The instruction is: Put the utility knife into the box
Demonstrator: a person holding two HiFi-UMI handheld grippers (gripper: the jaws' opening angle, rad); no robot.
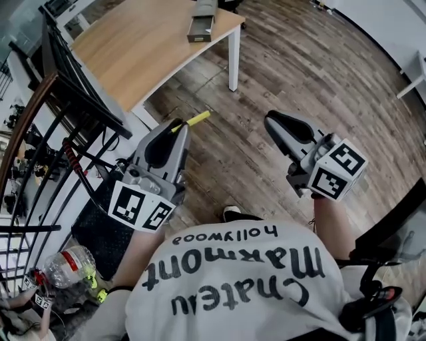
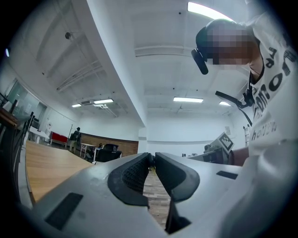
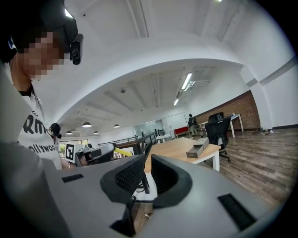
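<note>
Holding the utility knife [image 1: 196, 119] pinched at the tip of my left claw [image 1: 180, 128], its yellow length pointing ahead toward the tabletop [image 1: 133, 53], I saw the box [image 1: 202, 20] well beyond it at the far edge, slid open and seemingly empty. My right claw [image 1: 274, 121] hung slightly parted, holding nothing.

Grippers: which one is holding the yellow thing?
The left gripper; the yellow utility knife pokes out from its closed jaws. The right gripper has nothing between its jaws.
</note>
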